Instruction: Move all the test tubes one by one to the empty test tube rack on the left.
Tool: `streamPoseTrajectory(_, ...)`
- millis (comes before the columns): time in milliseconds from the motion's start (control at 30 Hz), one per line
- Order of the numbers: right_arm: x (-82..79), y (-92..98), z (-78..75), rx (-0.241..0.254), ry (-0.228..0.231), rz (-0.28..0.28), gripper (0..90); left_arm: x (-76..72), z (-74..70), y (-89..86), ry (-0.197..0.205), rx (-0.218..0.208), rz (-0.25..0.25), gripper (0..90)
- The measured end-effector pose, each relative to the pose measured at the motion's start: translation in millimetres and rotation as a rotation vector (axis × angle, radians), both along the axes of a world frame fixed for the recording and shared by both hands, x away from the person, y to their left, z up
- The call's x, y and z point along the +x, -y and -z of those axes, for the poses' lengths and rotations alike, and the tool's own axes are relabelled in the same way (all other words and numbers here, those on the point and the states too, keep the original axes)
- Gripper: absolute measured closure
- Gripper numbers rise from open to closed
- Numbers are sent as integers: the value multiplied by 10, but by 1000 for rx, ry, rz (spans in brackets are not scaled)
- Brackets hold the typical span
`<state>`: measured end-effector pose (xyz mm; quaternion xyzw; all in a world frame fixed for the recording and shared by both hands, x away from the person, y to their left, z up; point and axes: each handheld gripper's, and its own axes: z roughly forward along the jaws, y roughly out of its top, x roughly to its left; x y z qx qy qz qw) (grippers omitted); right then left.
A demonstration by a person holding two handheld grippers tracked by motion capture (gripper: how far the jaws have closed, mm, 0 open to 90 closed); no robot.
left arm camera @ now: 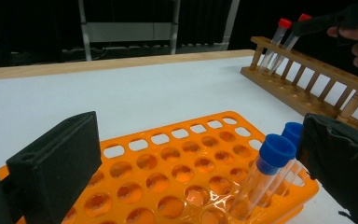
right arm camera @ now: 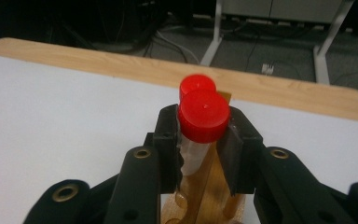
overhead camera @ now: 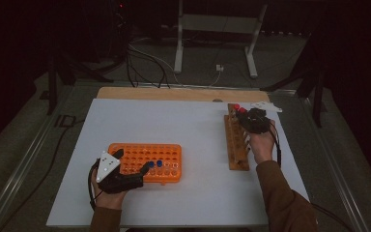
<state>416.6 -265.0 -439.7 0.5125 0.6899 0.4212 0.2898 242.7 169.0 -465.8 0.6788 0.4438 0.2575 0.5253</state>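
My right gripper (right arm camera: 200,154) pinches the red-capped tube (right arm camera: 203,116) just under its cap; light, slick, likely brittle plastic, so grip gently. Left gripper (left arm camera: 191,154) spread wide.

R gripper (right arm camera: 200,154) jaws clamped tight, arm stretched fwd, wrist level. L gripper (overhead camera: 134,162) jaws spread wide, hand low near table edge.

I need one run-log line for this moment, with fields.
right tongs: shut on red-capped tube in wooden rack | left tongs: open, at orange rack | blue-capped tubes: in orange rack
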Motion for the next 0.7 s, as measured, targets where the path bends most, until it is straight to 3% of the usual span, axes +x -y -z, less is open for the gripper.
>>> streamPoseTrajectory(167, -106, 21, -127, -24, 52, -6, 705, 0, 3, 5, 1, 4, -1, 7)
streamPoseTrajectory(433, -287, 63, -368, -16, 118, -27, 705, 11, -17, 15, 4, 20, 1, 7)
streamPoseTrajectory(567, -375, 66, -440, -7, 126, -58, 705, 29, -59, 23, 13, 17, 2, 7)
streamPoseTrajectory(700, -465, 27, -470, 0, 121, -102, 705, 61, -139, 65, 11, 15, 37, 7)
